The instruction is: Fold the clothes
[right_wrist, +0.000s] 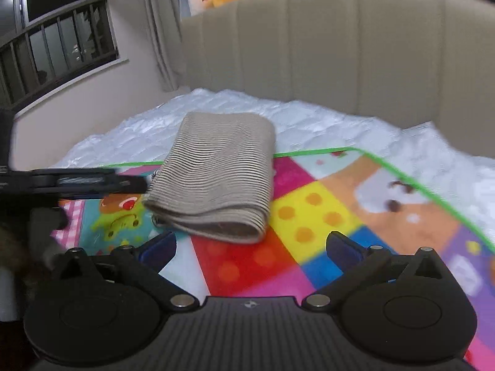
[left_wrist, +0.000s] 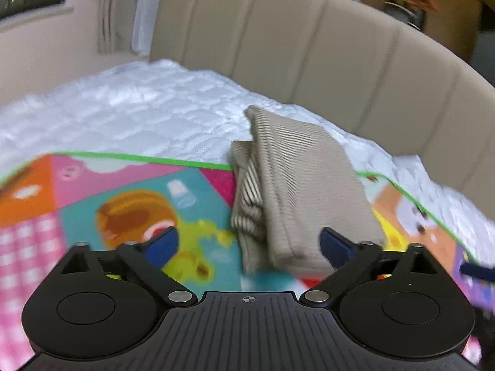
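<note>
Folding looks nearly done

Both tongs, left (left_wrist: 249,242) and right (right_wrist: 250,245), gape empty just short of the striped shirt (right_wrist: 216,176), a neat bundle on the play mat's (right_wrist: 324,216) far edge; beyond, bed (right_wrist: 309,120) and headboard (right_wrist: 340,46).

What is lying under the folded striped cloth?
The folded striped cloth lies partly on the colourful play mat, and its far end lies on the white quilted bed cover. What sits directly beneath it is covered.

Beige padded headboard (right_wrist: 340,46), barred window (right_wrist: 58,37) w/ curtain (right_wrist: 164,31).
</note>
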The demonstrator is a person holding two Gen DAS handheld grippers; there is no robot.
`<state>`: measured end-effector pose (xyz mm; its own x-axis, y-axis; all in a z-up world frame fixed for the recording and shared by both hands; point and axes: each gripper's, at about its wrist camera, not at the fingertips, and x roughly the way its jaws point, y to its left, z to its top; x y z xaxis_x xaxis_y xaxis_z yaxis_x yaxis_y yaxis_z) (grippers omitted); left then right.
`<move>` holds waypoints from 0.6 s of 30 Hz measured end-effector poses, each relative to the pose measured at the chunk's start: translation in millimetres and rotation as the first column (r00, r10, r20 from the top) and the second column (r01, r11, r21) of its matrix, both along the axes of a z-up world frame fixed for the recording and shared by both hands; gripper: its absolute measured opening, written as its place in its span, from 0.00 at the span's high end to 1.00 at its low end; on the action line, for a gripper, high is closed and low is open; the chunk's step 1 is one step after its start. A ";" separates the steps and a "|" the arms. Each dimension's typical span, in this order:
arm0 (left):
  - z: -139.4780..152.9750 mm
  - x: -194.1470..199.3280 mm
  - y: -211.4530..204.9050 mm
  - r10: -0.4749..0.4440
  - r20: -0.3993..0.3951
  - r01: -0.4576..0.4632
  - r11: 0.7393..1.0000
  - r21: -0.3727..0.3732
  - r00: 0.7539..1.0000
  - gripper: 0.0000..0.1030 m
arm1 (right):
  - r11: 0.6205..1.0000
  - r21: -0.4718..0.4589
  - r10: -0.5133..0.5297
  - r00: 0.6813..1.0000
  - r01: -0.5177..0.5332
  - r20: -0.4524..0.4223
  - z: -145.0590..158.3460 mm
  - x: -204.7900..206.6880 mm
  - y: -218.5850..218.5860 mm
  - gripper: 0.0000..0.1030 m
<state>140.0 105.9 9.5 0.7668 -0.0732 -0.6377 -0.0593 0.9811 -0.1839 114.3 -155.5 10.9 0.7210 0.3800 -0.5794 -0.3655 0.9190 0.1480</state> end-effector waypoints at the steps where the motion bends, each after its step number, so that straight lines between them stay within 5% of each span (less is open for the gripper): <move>1: 9.9 -22.0 -6.7 0.001 0.010 -0.002 1.000 0.027 1.000 0.00 | 1.000 0.005 -0.007 1.000 0.006 0.016 0.3 -8.1 -6.6 0.00; 6: 23.0 -105.7 -40.5 0.023 0.013 -0.023 0.999 0.024 1.000 0.00 | 0.999 0.043 -0.021 0.999 0.019 0.044 -12.3 -34.0 -33.9 0.00; 8: 16.4 -124.9 -62.1 0.001 0.034 -0.005 0.994 0.113 0.999 0.00 | 1.000 0.029 -0.013 1.000 0.012 0.021 -22.2 -35.3 -37.8 0.00; 13: 15.4 -127.4 -92.1 0.043 0.026 -0.049 0.952 0.302 0.999 0.00 | 1.000 0.001 0.025 1.000 -0.025 -0.010 -28.3 -37.1 -39.1 0.00; 18: 8.8 -124.0 -97.3 0.039 -0.019 -0.030 0.940 0.340 0.999 0.00 | 0.999 -0.013 0.031 1.000 -0.031 0.004 -25.9 -45.4 -36.6 0.00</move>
<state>16.0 8.6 18.3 0.7484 0.1776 -0.6390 -0.0949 0.9822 0.1618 68.9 -192.0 -15.0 0.7117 0.3946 -0.5811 -0.3941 0.9091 0.1346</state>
